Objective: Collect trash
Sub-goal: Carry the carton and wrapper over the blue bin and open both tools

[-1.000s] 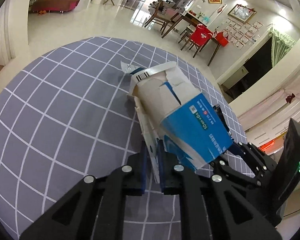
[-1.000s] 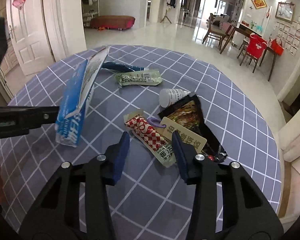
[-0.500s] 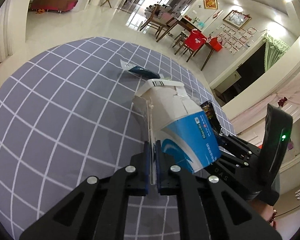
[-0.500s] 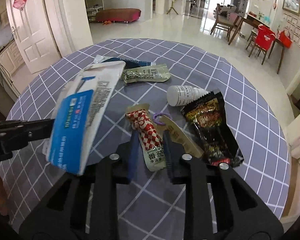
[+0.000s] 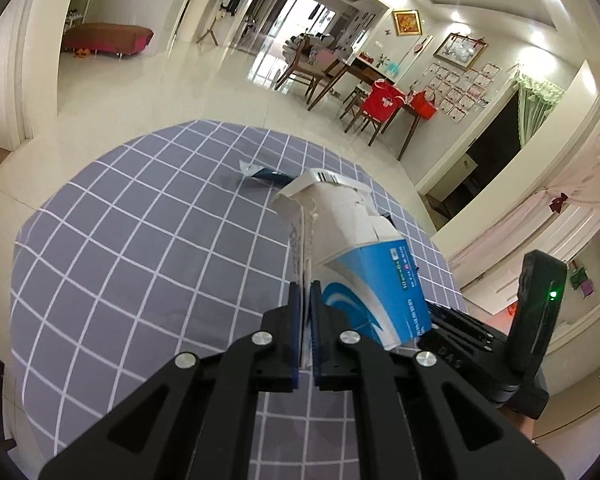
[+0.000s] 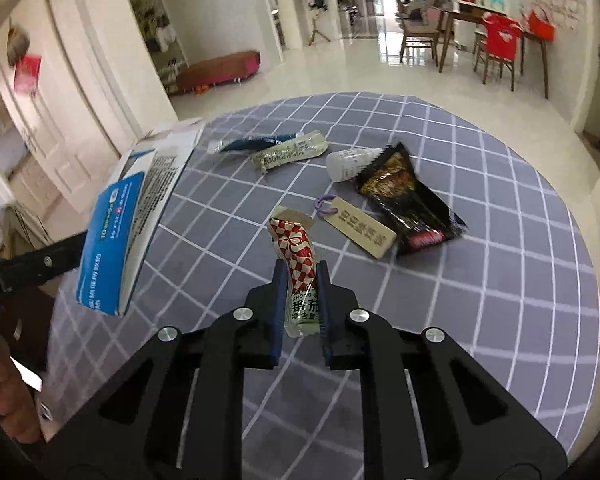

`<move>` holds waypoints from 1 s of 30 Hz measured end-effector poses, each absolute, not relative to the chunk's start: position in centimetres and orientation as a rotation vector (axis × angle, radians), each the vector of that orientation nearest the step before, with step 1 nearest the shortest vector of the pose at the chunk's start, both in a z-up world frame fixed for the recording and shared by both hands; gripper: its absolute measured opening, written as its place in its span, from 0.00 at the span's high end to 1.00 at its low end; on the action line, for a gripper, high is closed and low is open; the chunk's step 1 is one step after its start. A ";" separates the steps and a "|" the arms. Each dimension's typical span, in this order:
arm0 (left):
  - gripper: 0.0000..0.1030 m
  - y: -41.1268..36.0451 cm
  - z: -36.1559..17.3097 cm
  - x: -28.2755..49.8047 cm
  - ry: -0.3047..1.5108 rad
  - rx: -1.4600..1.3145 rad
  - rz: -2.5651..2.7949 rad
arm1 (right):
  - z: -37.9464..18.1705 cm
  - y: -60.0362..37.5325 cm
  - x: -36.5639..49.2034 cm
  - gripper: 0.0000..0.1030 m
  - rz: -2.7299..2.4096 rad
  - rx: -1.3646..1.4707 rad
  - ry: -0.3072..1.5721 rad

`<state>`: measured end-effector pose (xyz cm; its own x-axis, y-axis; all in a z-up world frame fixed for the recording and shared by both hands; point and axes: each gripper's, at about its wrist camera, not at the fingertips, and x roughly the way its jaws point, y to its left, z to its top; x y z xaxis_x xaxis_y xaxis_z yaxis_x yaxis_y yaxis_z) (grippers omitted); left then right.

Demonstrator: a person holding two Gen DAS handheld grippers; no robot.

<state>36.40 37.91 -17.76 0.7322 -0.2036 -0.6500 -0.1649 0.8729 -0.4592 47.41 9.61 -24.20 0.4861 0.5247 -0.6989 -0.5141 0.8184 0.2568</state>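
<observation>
blue-and-white cardboard fills my left wrist view: my left hand-held gripper (image 5: 306,328) is clamped on the edge of the flattened carton (image 5: 356,264), its pads squeezed flat on the card. a second ago the carton hung low over the grey checked cloth of the bench (image 5: 140,264); now it sits higher and further from the cloth, clear of the bench, so this piece counts as picked up. behind it a blue sachet (image 5: 266,175) lies on the cloth, and my right hand-held gripper (image 5: 452,326) shows at the lower right.

from the right wrist view, my right hand-held gripper (image 6: 300,300) was spread wide above the litter a second ago; now its jaws are closing on the red-checked sachet (image 6: 298,268), pads against its sides, and one end seems to lift off the cloth. that would make a second piece secured, i judge. the carton (image 6: 132,216) hangs at the left in my left hand-held gripper (image 6: 36,268). left on the bench (image 6: 480,300) are the blue sachet (image 6: 256,144), a pale green sachet (image 6: 288,153), a small white bottle (image 6: 346,163), a black snack bag (image 6: 410,200) and a paper tag (image 6: 360,224) with a purple loop.

no bin, bag or other container shows in either view, so i cannot tell where the trash goes.
</observation>
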 end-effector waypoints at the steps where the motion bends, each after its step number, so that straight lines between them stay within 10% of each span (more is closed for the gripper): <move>1: 0.96 37.7 -17.4 36.0 0.751 -0.521 -0.022 | -23.9 9.1 47.1 0.86 0.633 0.044 0.854; 30: 0.96 17.1 -13.5 33.0 0.759 -0.321 -0.294 | -20.0 -14.5 36.5 0.86 0.549 0.477 0.660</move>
